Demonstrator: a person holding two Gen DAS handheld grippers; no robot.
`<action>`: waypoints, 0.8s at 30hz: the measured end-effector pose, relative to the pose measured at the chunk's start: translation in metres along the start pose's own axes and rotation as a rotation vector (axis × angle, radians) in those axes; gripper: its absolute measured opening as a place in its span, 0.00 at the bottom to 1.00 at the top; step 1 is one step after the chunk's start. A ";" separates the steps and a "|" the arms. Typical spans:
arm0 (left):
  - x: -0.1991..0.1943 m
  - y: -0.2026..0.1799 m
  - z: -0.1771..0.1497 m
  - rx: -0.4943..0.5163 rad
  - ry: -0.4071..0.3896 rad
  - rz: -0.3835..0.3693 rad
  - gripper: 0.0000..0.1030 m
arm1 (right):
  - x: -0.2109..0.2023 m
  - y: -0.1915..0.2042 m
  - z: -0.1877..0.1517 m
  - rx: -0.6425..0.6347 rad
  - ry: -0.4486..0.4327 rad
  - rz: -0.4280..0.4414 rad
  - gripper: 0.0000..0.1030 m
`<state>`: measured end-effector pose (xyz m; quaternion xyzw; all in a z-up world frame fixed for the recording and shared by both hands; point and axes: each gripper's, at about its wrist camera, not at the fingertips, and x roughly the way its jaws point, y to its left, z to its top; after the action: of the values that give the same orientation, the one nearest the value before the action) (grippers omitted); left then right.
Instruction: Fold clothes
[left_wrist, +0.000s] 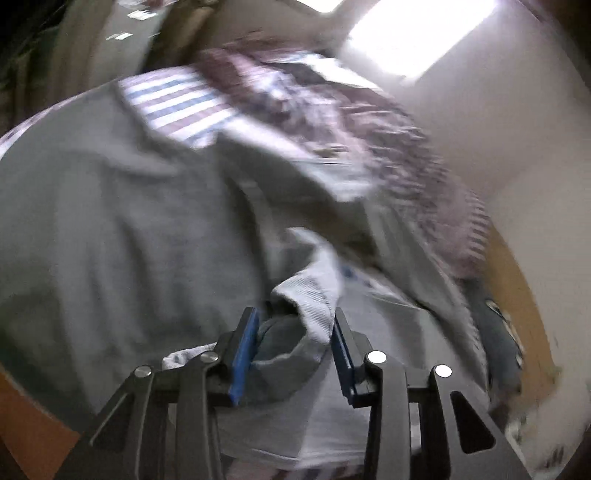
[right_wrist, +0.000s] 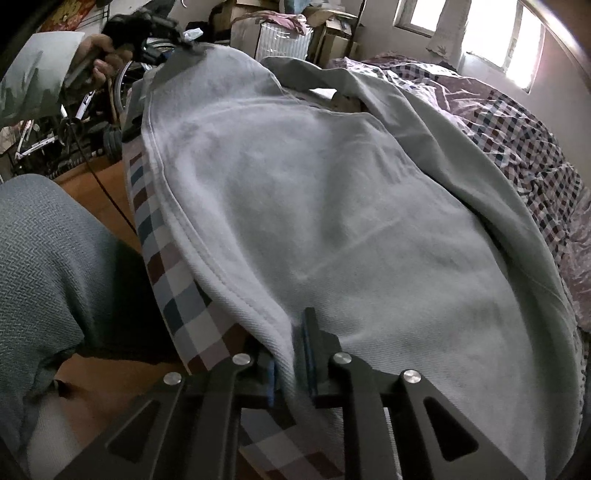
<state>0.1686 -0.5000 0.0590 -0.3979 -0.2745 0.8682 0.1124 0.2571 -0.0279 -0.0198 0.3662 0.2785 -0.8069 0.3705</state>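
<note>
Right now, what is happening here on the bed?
A person is folding a grey sweatshirt spread on a bed with a checked cover. The right tool pinches the hem near the bed's edge. The left tool has a bunched fold with a ribbed cuff between its fingers, and in the right view it holds the far end raised. The left view is blurred.

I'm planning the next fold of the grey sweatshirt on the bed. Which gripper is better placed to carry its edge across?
Probably the left gripper: it has bunched grey sweatshirt fabric between its jaws, raised off the bed. The right gripper is shut on the near hem, better suited to anchoring.
</note>
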 end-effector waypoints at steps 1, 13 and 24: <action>-0.001 -0.005 0.001 0.016 0.002 -0.013 0.40 | 0.000 0.000 0.000 0.000 0.000 -0.001 0.12; 0.047 -0.012 0.035 -0.008 0.193 0.118 0.46 | 0.001 0.002 0.002 -0.009 0.000 -0.015 0.13; 0.025 -0.102 0.029 0.380 -0.040 0.069 0.17 | 0.001 0.002 0.002 -0.012 -0.001 -0.018 0.13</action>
<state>0.1274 -0.4169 0.1165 -0.3613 -0.0943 0.9154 0.1501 0.2577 -0.0313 -0.0198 0.3609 0.2864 -0.8089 0.3653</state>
